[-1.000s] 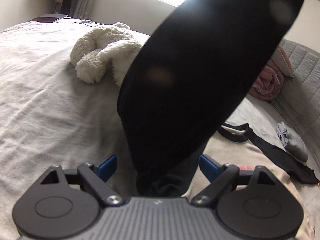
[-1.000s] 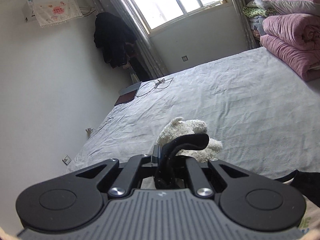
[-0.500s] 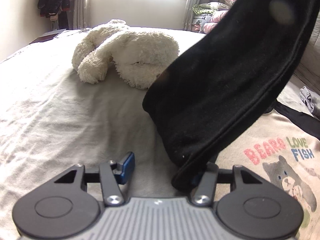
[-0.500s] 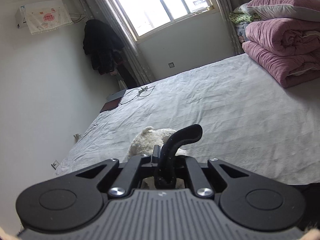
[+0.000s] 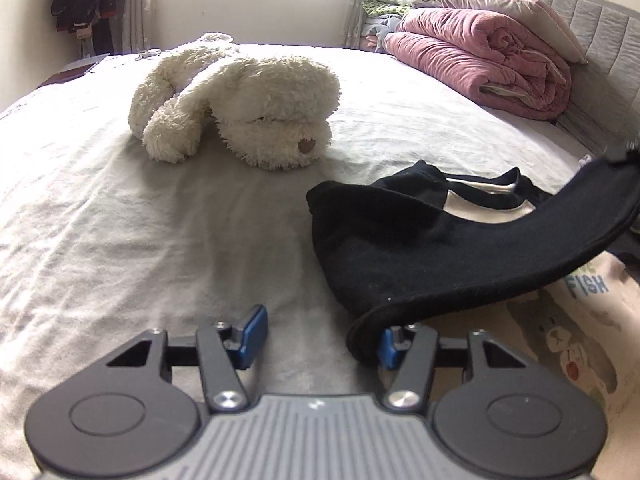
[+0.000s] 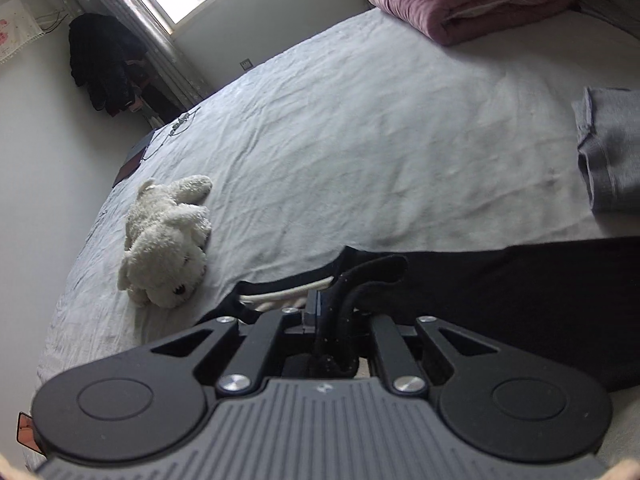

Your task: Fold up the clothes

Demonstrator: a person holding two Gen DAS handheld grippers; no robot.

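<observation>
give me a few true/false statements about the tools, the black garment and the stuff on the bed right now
1. The right tool is shut on the black garment. True.
2. The left tool is clamped on the black garment. False: its jaws stand open, with the cloth draped over the one fingertip and nothing pinched between them.
3. The white plush dog lies on the bed sheet, apart from the garment. True.
4. The pink quilt is spread flat across the bed. False: it is folded into a bundle near the headboard.
5. A cream shirt with a FISH print lies under the garment's edge. True.
</observation>
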